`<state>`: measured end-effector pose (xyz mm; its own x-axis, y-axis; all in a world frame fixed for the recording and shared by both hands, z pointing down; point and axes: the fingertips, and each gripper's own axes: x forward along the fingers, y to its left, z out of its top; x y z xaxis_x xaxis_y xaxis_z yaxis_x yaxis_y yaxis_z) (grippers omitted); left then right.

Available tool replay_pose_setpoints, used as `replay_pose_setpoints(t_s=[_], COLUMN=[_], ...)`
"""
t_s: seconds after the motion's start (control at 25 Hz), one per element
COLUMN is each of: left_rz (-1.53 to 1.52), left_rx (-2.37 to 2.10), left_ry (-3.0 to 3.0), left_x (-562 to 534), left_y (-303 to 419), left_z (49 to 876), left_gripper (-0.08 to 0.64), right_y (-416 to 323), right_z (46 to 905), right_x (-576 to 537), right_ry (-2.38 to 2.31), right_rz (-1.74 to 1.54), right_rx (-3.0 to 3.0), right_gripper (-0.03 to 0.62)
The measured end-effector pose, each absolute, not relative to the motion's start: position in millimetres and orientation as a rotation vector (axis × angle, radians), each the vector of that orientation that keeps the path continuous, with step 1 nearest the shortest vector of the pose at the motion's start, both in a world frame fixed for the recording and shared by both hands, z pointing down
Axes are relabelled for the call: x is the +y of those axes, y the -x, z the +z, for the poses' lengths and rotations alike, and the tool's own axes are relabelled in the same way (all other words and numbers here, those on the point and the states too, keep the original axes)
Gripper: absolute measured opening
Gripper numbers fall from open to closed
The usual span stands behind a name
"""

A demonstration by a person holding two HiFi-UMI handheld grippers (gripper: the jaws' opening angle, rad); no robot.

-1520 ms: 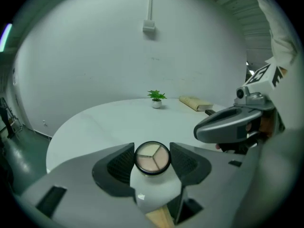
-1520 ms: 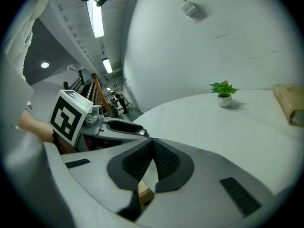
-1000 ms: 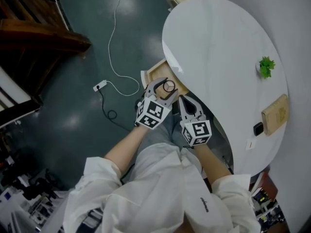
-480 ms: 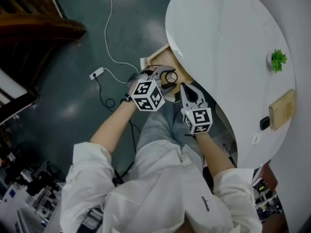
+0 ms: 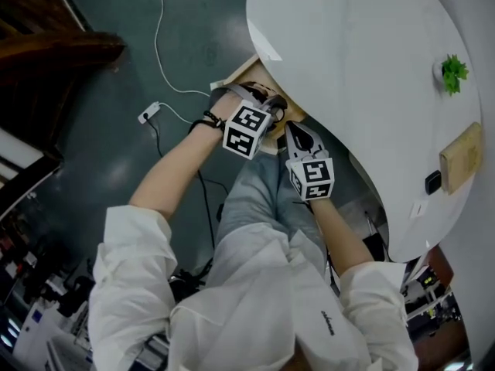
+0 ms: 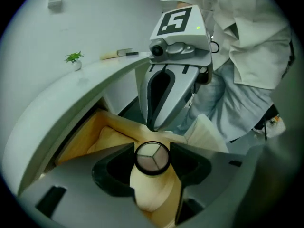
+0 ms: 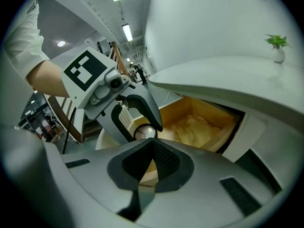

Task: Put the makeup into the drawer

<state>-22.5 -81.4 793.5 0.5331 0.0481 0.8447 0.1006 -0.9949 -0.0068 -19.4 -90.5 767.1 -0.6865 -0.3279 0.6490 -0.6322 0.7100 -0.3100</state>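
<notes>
**Compact held over the open drawer**

A person in a white coat sits at a round white counter [image 5: 348,68] with a pair of tongs in each hand. A wooden drawer [image 5: 241,74] stands pulled out from under the counter's edge, and a pale crumpled sheet [image 7: 194,125] lies inside it.

The left tongs [image 5: 271,107] are clamped on a round makeup compact [image 6: 152,157]. It has a black rim and a clear lid split into three sections, and a pad presses on either side of it. The compact hangs in the air above the drawer's open front part, lid facing the left gripper's camera and clear of the wood. In the right gripper view it shows as a small round disc [image 7: 145,132] between the left tongs' two arms.

The right tongs [image 5: 295,132] have their jaws closed together with nothing between them. They point down at the drawer's near edge, just beside the left tongs and apart from the compact.

Far across the counter stands a small green plant [image 5: 452,69] in a white pot, with a wooden block [image 5: 462,158] nearer the rim. On the dark floor a white cable [image 5: 161,33] runs to a plug [image 5: 149,114].
</notes>
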Motion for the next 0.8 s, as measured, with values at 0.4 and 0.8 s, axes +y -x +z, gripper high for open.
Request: replay_pose_setpoints(t_s=[0.4,0.8], left_rz=[-1.534,-1.568], left_rx=[-0.379,-0.497], left_ry=[2.604,2.554], left_x=[-73,-67], left_y=[4,-8], left_z=[848,896], left_gripper=[0.245,0.245], right_y=[6,-1], right_z=[796,809], right_x=[-86,-85], right_ry=[-0.804,-0.838], right_rz=[0.765,0.803], right_rx=[-2.304,-2.297], right_gripper=[0.017,0.017])
